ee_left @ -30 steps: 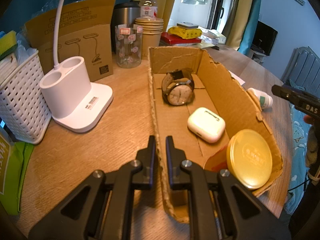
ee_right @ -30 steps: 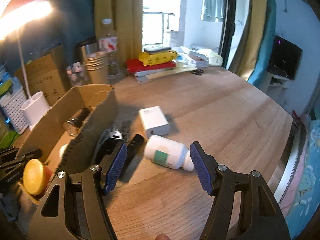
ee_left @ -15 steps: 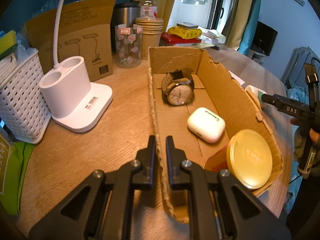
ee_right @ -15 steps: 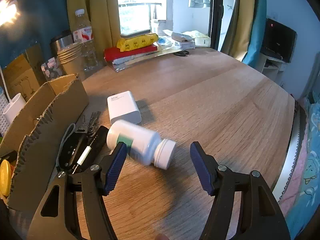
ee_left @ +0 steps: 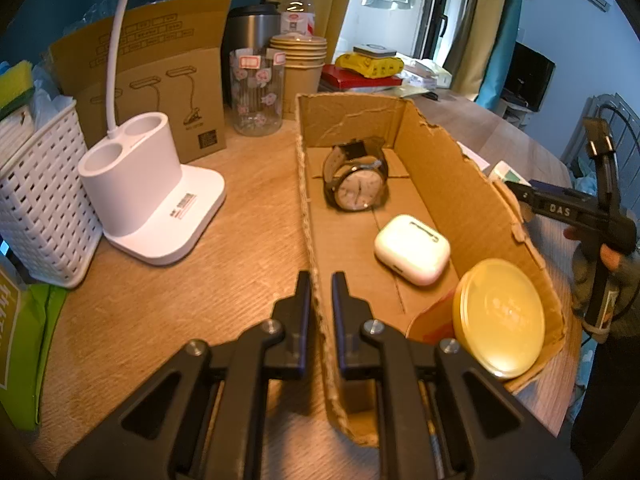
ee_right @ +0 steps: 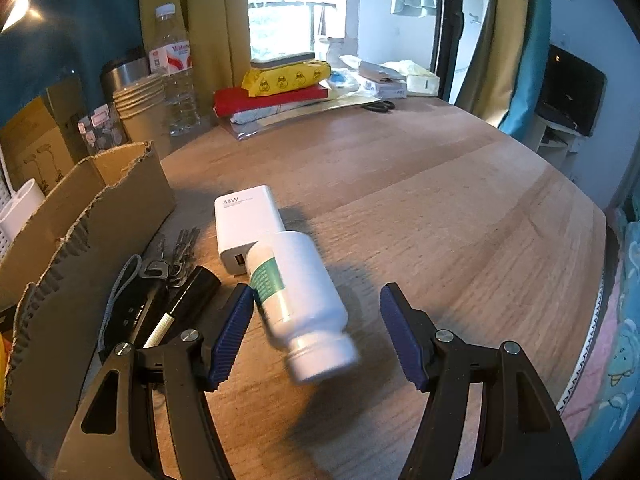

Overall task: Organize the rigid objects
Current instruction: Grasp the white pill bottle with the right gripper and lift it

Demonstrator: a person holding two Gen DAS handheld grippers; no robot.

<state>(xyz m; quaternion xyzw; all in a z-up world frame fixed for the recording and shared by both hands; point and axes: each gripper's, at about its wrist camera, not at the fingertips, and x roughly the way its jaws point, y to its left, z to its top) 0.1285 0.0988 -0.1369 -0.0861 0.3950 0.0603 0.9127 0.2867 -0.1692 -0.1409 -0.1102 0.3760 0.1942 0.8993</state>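
Note:
My left gripper (ee_left: 320, 292) is shut on the near left wall of an open cardboard box (ee_left: 308, 216). Inside the box lie a wristwatch (ee_left: 358, 186), a white earbud case (ee_left: 412, 250) and a round yellow tin (ee_left: 498, 318). My right gripper (ee_right: 316, 320) is open around a white pill bottle with a green label (ee_right: 300, 300), which lies on the table with its cap toward me. The left fingertip (ee_right: 236, 320) is close to the bottle's side. A white charger block (ee_right: 246, 226) lies just behind the bottle.
Keys and a black case with a pen (ee_right: 160, 300) lie between the box wall (ee_right: 60, 280) and the bottle. A white lamp base (ee_left: 148, 196), a white basket (ee_left: 36, 208), a glass jar (ee_left: 256, 96) and paper cups (ee_left: 300, 68) stand left of and behind the box.
My right gripper has swung round and closed in on the pill bottle, which now lies between its fingers with the cap toward me. The left gripper has not moved.

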